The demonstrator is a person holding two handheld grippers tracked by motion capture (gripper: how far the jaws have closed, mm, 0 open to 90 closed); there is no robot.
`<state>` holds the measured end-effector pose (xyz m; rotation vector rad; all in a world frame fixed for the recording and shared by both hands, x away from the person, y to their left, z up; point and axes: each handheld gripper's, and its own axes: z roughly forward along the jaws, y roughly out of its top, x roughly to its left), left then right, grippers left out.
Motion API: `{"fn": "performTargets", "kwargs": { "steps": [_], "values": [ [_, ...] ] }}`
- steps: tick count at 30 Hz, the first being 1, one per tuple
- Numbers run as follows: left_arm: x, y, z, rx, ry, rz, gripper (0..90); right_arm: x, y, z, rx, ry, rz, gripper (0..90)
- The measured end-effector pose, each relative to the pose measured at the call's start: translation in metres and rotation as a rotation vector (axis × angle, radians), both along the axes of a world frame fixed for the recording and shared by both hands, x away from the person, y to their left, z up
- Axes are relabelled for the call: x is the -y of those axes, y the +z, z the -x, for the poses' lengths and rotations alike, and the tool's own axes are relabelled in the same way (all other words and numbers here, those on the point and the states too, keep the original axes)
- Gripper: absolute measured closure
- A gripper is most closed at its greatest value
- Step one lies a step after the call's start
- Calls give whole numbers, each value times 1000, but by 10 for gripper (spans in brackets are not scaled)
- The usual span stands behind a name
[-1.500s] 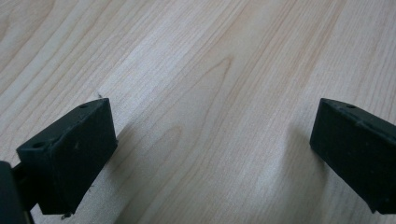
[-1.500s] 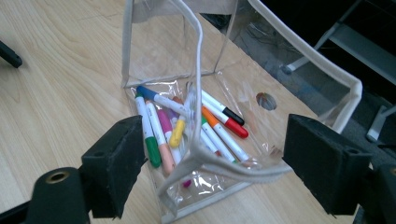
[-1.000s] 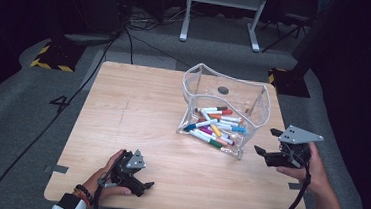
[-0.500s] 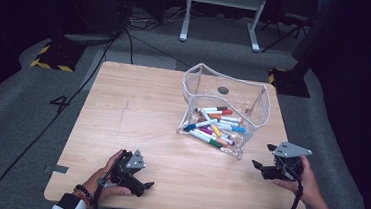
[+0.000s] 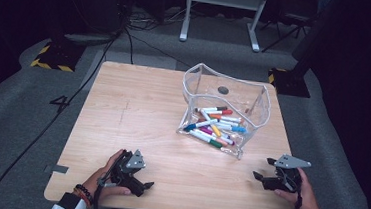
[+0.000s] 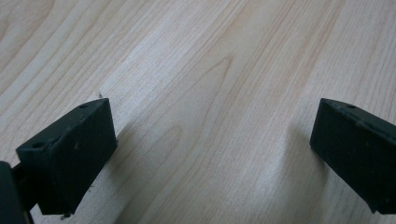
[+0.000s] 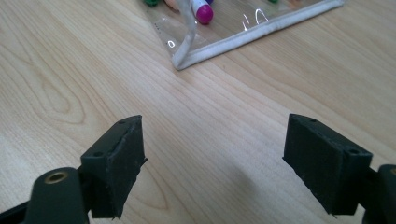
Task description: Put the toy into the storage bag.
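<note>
A clear plastic pouch (image 5: 254, 97) stands open on the right half of the wooden table (image 5: 138, 106), with several coloured markers (image 5: 214, 127) lying inside it. My left gripper (image 5: 143, 186) rests low on the table near the front left edge, open, with bare wood between its jaws (image 6: 215, 140). My right gripper (image 5: 263, 172) sits at the front right corner, open and holding nothing. In the right gripper view (image 7: 212, 158) the pouch's white-edged corner (image 7: 187, 58) lies just ahead, and a purple-capped marker (image 7: 203, 11) shows through the plastic.
A dark round object (image 5: 222, 90) lies at the back of the pouch. A black cable (image 5: 46, 128) runs over the grey floor on the left. A white metal stand (image 5: 221, 7) is behind the table. Yellow-black hazard tape (image 5: 52, 56) marks the floor at far left.
My right gripper has come down and toward the front right corner of the table, settling close to the surface. The left gripper and the pouch have stayed where they were.
</note>
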<state>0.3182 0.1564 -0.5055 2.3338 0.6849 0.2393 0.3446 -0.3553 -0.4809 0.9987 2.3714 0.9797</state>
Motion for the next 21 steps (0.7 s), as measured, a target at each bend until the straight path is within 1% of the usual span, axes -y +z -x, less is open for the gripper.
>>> {"fn": "performTargets", "kwargs": {
  "steps": [3, 5, 8, 9, 10, 12, 21],
  "values": [
    [0, 0, 0, 0, -1, 0, 6, 4, -7, 1, -14, -26, -34, 205],
    [0, 0, 0, 0, -1, 0, 6, 6, -12, 0, -21, -51, -38, 208],
    [0, 0, 0, 0, -4, 0, 6, 7, -19, 1, -32, -61, -38, 208],
    [0, 0, 0, 0, -5, 0, 6, 7, -22, 1, -33, -64, -51, 195],
    [0, 0, -1, 0, -5, 0, 6, 8, -23, 0, -34, -67, -64, 192],
    [0, 0, -1, 0, -5, 0, 6, 8, -23, 0, -33, -85, -63, 189],
    [0, 0, 0, 0, -4, 0, 6, 8, -23, -1, -34, -86, -61, 179]
  ]
}}
